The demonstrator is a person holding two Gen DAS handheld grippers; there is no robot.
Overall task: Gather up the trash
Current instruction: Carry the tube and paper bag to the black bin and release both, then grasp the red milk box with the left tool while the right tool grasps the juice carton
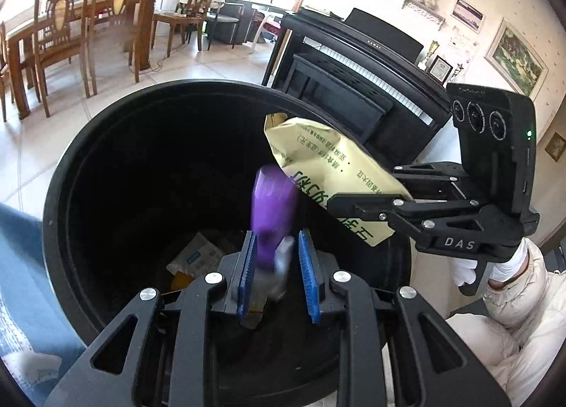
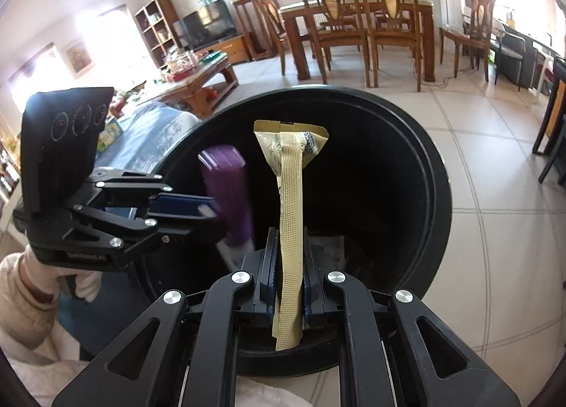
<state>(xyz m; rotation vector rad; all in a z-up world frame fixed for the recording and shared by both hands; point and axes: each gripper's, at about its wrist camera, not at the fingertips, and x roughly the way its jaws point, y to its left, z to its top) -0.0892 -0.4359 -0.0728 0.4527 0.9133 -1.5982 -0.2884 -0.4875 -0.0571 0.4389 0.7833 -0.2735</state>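
Note:
A black round trash bin (image 1: 141, 99) (image 2: 435, 177) stands open below both grippers. My left gripper (image 1: 276, 247) (image 2: 212, 210) is shut on a purple bottle (image 1: 272, 194) (image 2: 226, 187) with a white cap, held over the bin's mouth. The bottle looks blurred while the rest is sharp. My right gripper (image 2: 288, 244) (image 1: 332, 201) is shut on a beige packet (image 2: 290, 194) (image 1: 318, 159) with green print, held by its ribbed seam over the bin's right side. Paper scraps (image 1: 196, 254) lie at the bottom of the bin.
A black digital piano (image 1: 353, 63) stands just behind the bin. A wooden dining table with chairs (image 2: 357, 24) is farther off across the tiled floor (image 2: 495, 159). A blue cloth (image 1: 21, 265) borders the bin's left. A person's white-gloved hands and cream sleeves hold the grippers.

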